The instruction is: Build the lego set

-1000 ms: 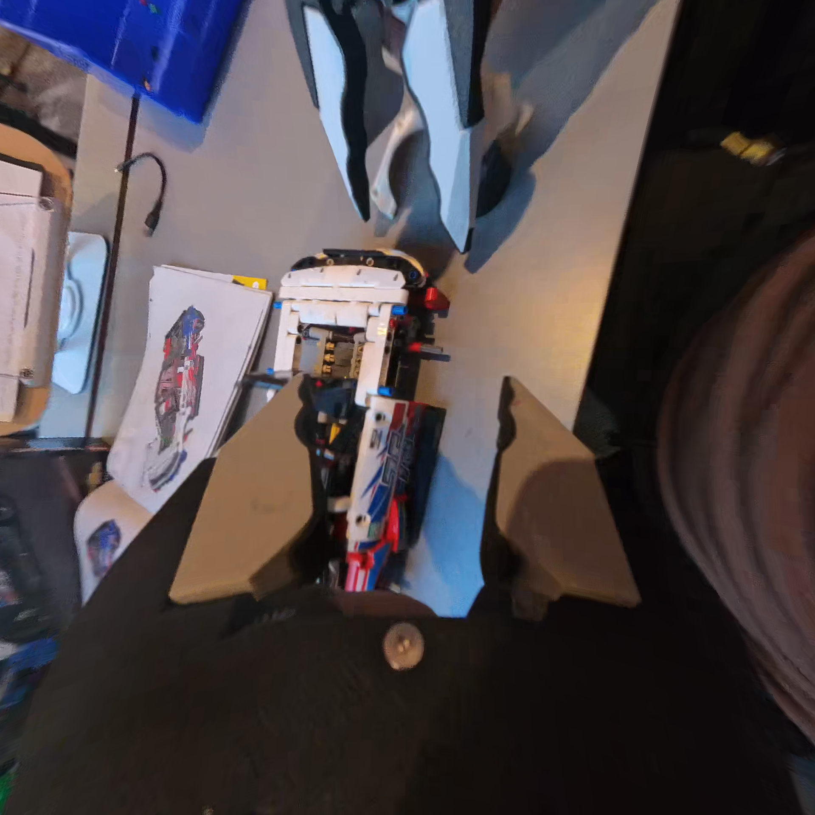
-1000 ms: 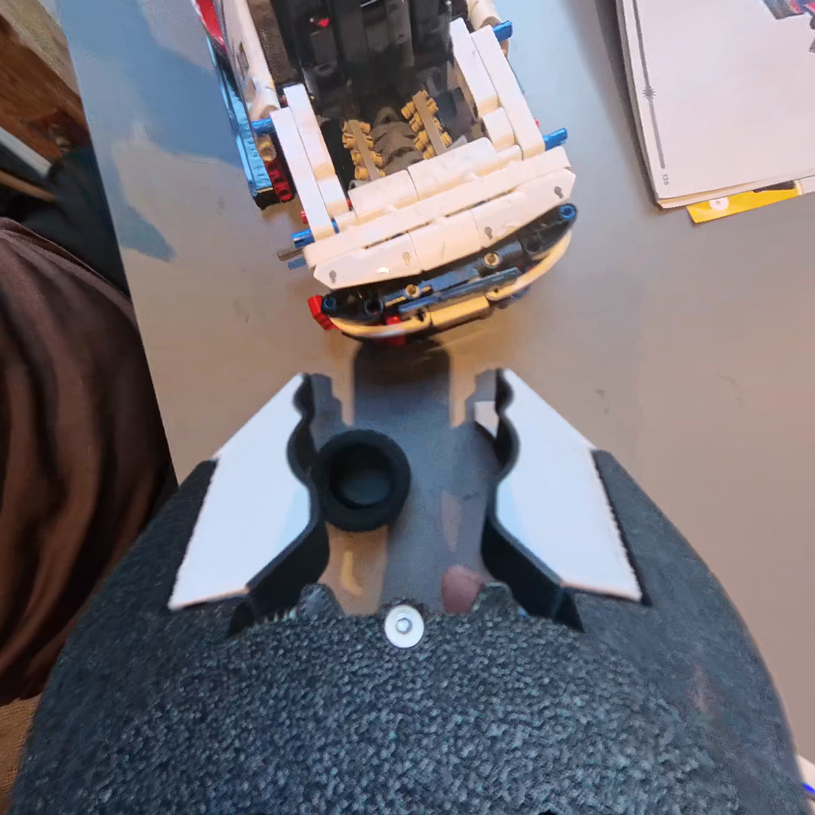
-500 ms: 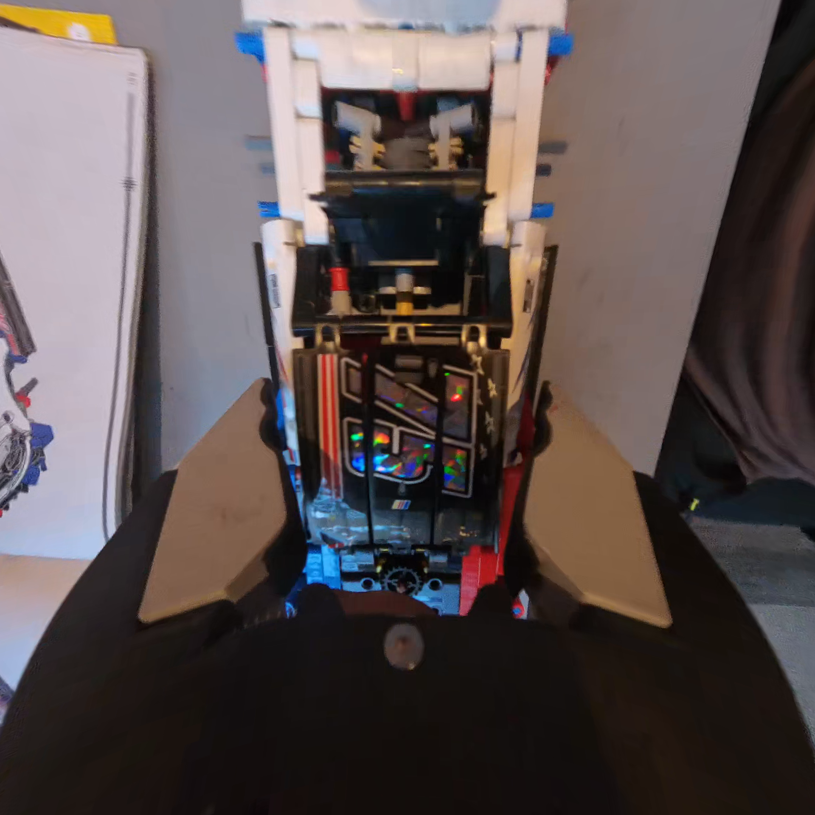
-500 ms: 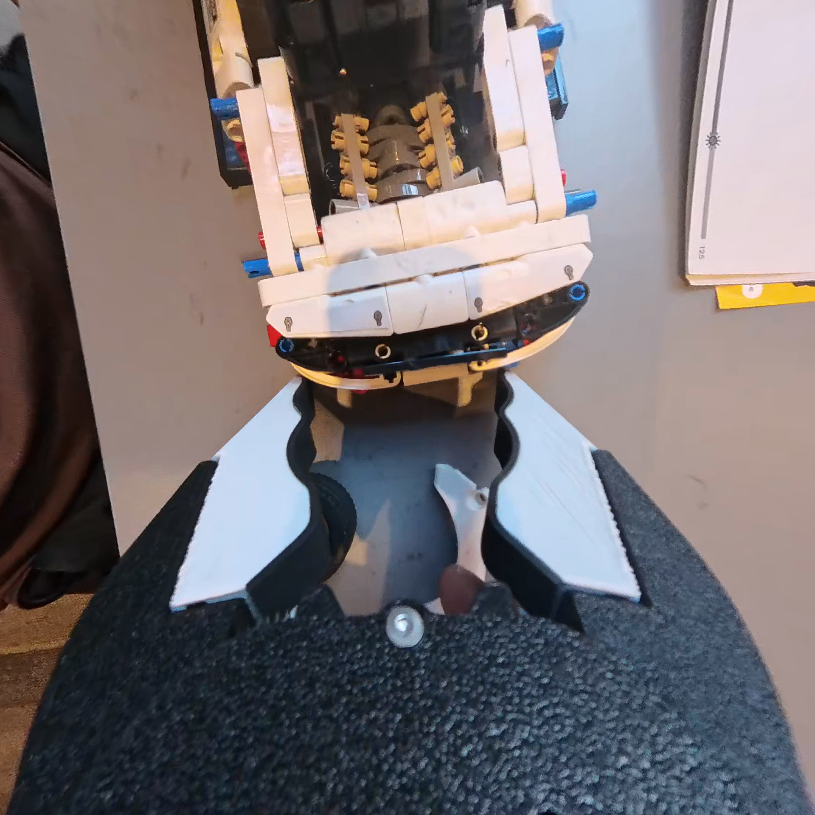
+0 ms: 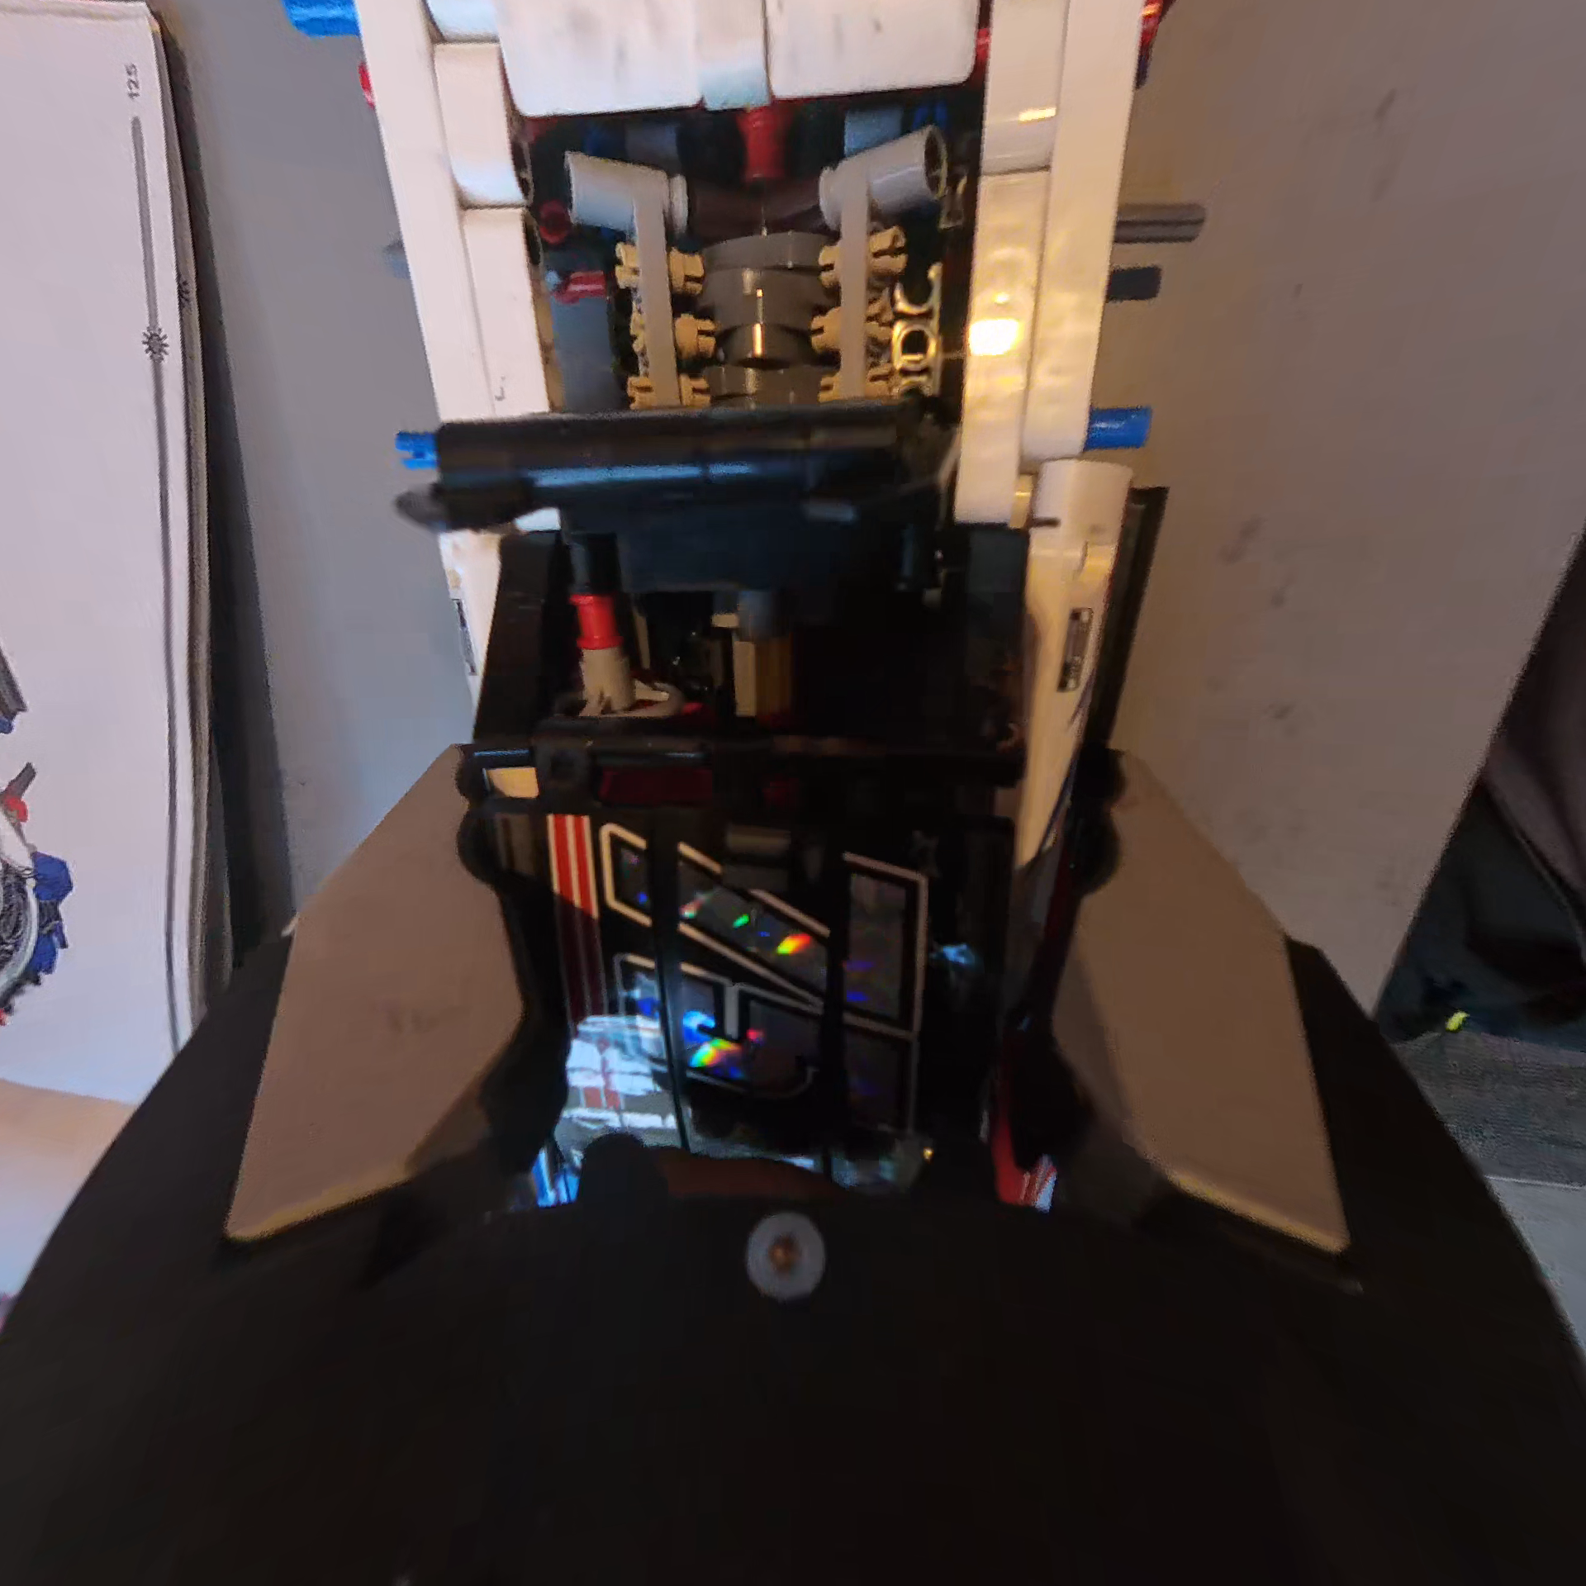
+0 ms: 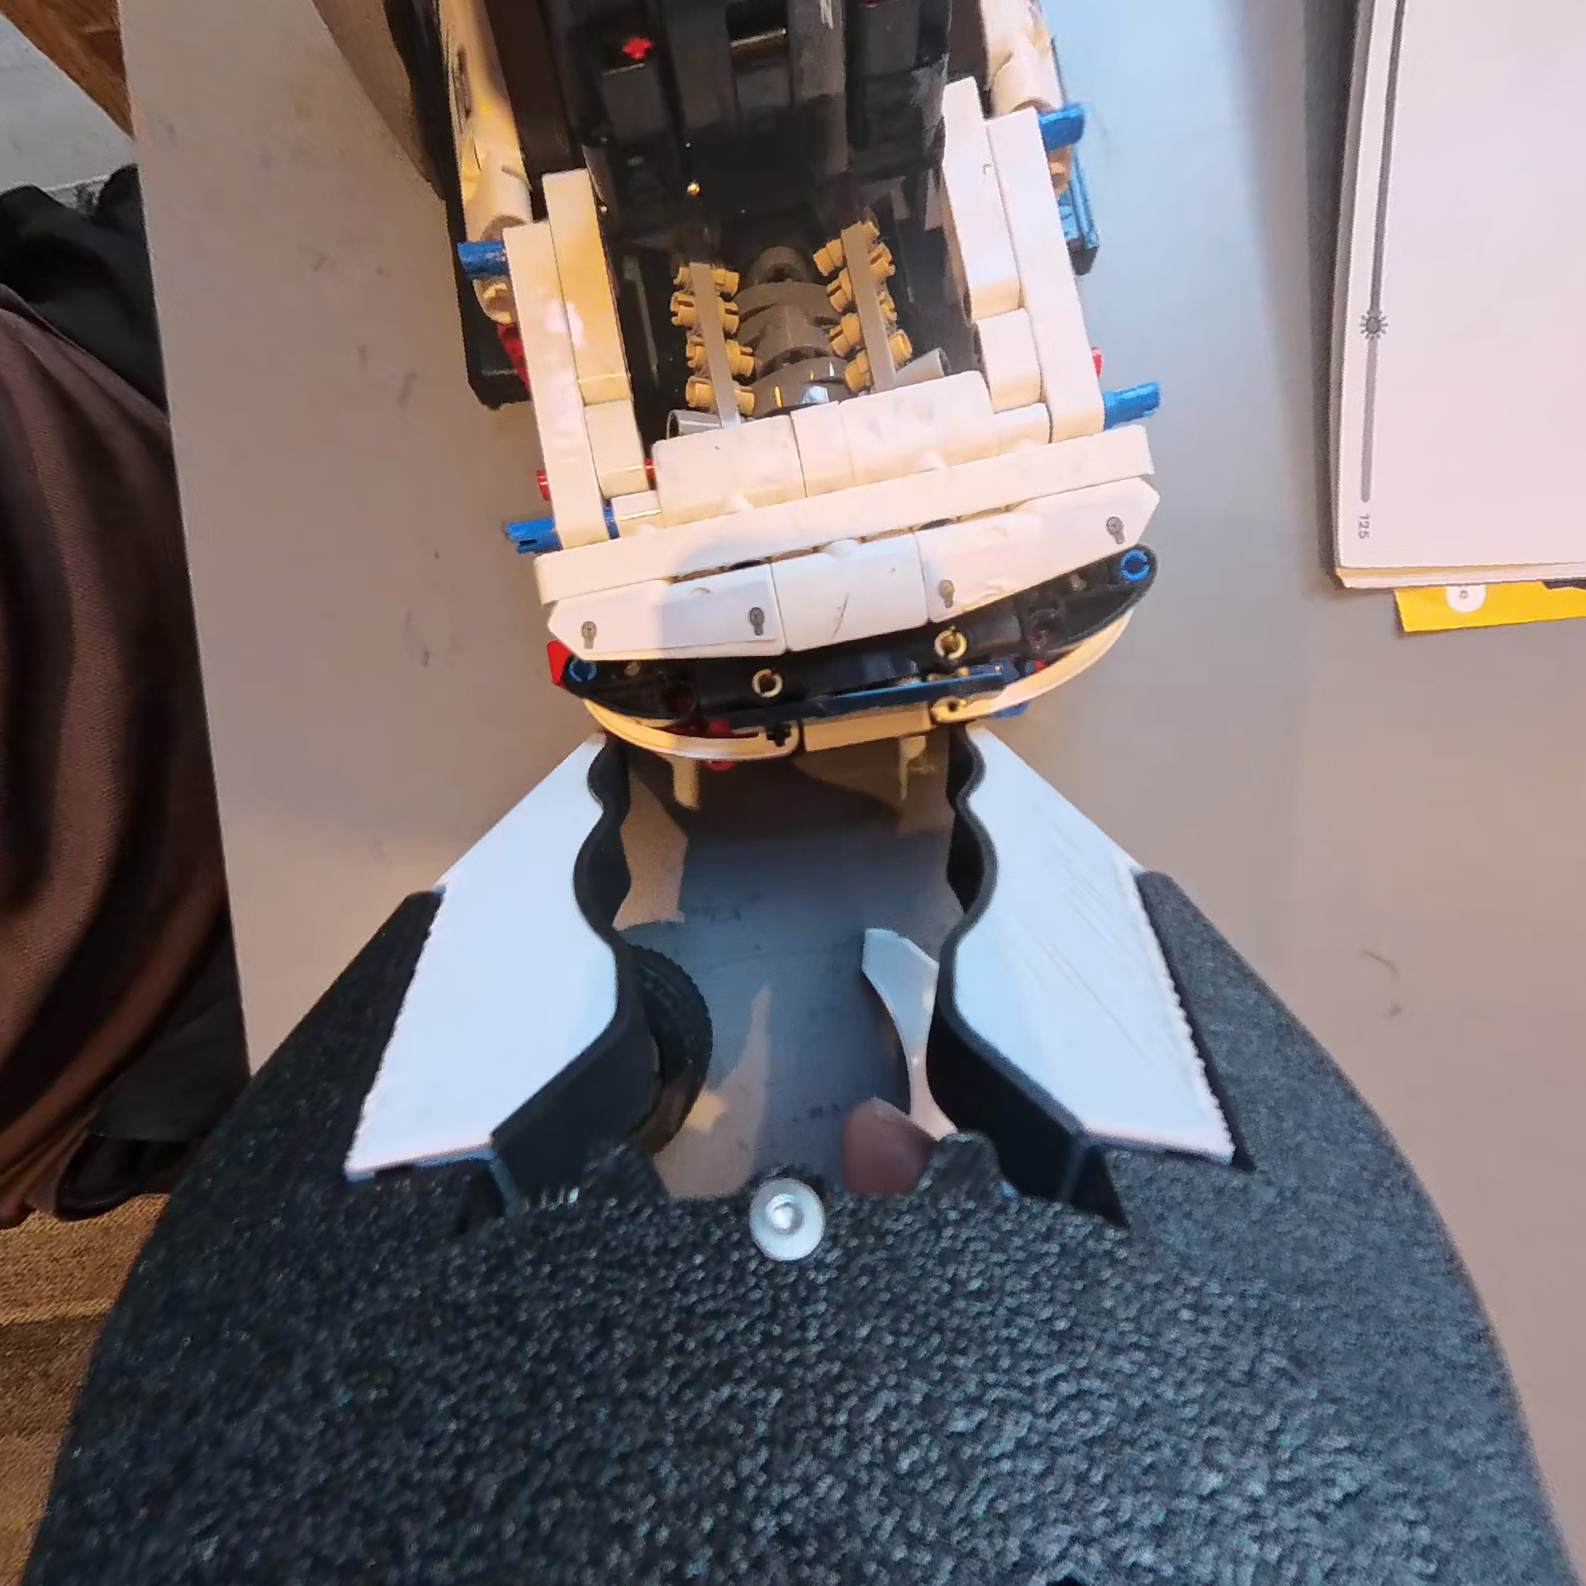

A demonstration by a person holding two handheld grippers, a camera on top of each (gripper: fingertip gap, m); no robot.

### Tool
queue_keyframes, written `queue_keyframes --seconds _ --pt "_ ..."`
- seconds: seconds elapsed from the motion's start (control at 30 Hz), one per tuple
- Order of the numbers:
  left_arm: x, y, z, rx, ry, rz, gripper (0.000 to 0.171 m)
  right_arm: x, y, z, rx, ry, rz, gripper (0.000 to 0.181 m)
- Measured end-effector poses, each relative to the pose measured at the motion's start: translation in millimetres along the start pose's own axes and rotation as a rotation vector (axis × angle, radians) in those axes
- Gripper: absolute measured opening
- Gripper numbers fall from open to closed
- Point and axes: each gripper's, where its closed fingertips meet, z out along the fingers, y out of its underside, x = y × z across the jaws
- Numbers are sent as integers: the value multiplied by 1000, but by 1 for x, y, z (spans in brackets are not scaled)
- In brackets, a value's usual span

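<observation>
Two grippers now work the car from opposite ends, where a second ago only the right one was lined up with it. The left gripper has swung from beside the car to straddle its dark, stickered rear; its fingers sit against both flanks, so it looks clamped on the car, though contact on the right flank is shadowed. The car lies lengthwise on the tabletop, close to the edge nearest the person, with the booklet on its far side.

The right gripper has closed in on the white front end, and its tips now sit just short of the bumper. Its jaws stand apart, gripping nothing. A black tyre lies on the tabletop against its left finger, farther back between the jaws than it was a second ago, and a pale curved piece rests beside the right finger.

With the rear braced, the car should hold steady for fitting a part. The tyre seems the likely next piece, though the right gripper has not taken it yet.
</observation>
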Motion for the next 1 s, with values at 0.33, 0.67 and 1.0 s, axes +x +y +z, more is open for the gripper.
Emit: queue_keyframes --seconds 0.33,0.67,1.0 --pt "8 -7 -4 96 7 6 130 -9 -2 -6 -9 48 -8 75" --pt "16 -21 -4 105 25 40 125 -21 17 -8 -72 56 29 84" --pt "16 -22 -5 113 26 41 125 -19 17 -8 -73 27 17 85"
